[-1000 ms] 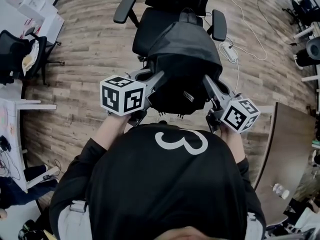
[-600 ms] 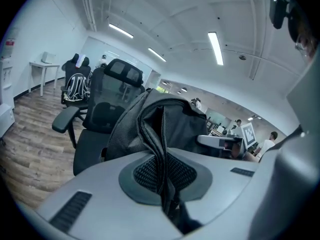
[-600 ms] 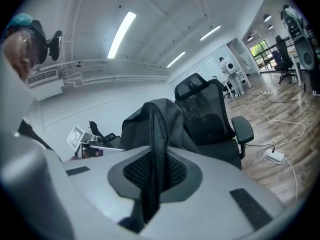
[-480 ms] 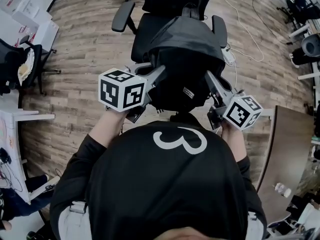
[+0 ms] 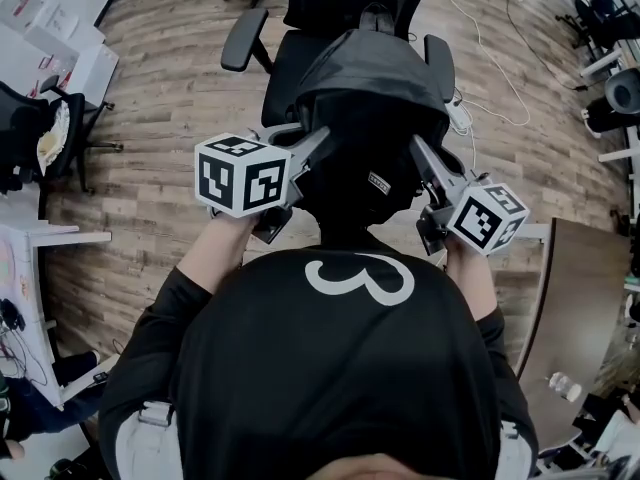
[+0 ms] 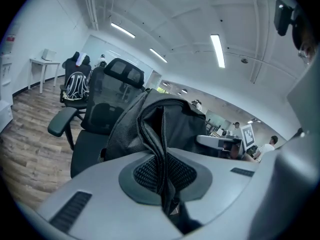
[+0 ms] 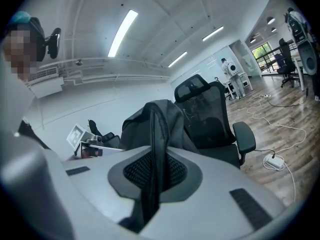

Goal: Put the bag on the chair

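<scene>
A black bag (image 5: pixel 365 118) hangs between my two grippers above the front of a black office chair (image 5: pixel 290 53). My left gripper (image 5: pixel 318 140) is shut on a fold of the bag's fabric (image 6: pixel 157 149) at its left side. My right gripper (image 5: pixel 418 148) is shut on a fold of the bag (image 7: pixel 156 149) at its right side. In both gripper views the pinched fabric runs up between the closed pads, with the chair's backrest (image 6: pixel 107 96) (image 7: pixel 205 109) behind the bag. The chair seat is largely hidden under the bag.
The chair's armrests (image 5: pixel 240 40) (image 5: pixel 440 56) flank the bag. A white power strip (image 5: pixel 460 108) and cable lie on the wood floor right of the chair. Another office chair (image 5: pixel 35 133) stands at left, a desk edge (image 5: pixel 570 288) at right. People stand far off in the room.
Both grippers and the bag have shifted forward toward the chair; the bag now covers more of the seat.
</scene>
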A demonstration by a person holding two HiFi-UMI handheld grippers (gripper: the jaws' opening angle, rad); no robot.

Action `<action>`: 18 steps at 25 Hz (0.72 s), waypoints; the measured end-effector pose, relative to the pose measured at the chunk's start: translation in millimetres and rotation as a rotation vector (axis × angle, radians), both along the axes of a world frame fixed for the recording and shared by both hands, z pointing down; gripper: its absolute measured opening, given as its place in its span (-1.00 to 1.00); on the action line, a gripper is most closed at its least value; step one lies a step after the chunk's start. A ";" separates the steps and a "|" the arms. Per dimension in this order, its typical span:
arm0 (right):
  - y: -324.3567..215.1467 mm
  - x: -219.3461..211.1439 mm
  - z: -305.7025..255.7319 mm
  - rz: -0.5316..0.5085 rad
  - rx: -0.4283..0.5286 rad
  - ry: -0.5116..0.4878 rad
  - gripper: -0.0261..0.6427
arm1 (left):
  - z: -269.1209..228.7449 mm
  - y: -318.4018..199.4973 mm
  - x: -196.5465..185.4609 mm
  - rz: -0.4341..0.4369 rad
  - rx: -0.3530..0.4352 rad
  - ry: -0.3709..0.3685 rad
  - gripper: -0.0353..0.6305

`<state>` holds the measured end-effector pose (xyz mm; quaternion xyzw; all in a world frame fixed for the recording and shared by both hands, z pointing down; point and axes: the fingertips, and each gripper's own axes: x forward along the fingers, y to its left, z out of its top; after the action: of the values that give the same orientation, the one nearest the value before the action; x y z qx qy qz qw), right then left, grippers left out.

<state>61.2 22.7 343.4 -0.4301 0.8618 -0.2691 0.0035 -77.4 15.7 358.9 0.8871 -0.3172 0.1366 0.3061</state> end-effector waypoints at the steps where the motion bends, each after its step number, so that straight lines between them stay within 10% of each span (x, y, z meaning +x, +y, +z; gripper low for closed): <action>1: -5.3 1.2 2.1 -0.001 -0.004 -0.006 -0.80 | 1.2 -5.7 1.1 0.000 -0.003 -0.007 -0.82; 18: -150.2 26.9 31.7 -0.025 -0.073 -0.037 -0.80 | 29.6 -144.8 27.4 -0.039 -0.090 -0.035 -0.82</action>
<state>88.0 -127.4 375.0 -0.4141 0.8565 -0.3082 0.0001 -50.0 -129.1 388.5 0.8636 -0.3331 0.1601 0.3428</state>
